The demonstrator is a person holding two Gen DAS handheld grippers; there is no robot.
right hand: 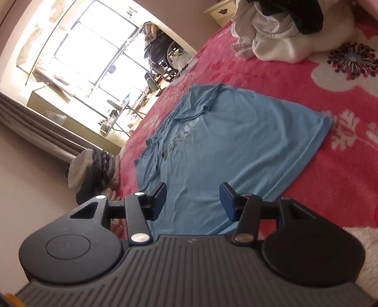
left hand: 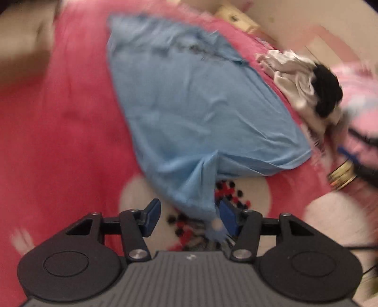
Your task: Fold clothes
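A light blue T-shirt [left hand: 189, 94] lies spread on a red flowered blanket [left hand: 70, 118]. In the blurred left wrist view my left gripper [left hand: 189, 217] is open, and a corner of the shirt hangs down against its right finger [left hand: 228, 219]. In the right wrist view the same shirt [right hand: 224, 146] lies flat, dark print facing up. My right gripper [right hand: 192, 200] is open and empty, just above the shirt's near edge.
A pile of white and black clothes [left hand: 307, 87] lies to the right of the shirt, also in the right wrist view [right hand: 278, 26]. A person's braceleted wrist [left hand: 342, 174] shows at right. A bright window [right hand: 94, 54], curtains and a bedside cabinet [right hand: 221, 10] stand beyond the bed.
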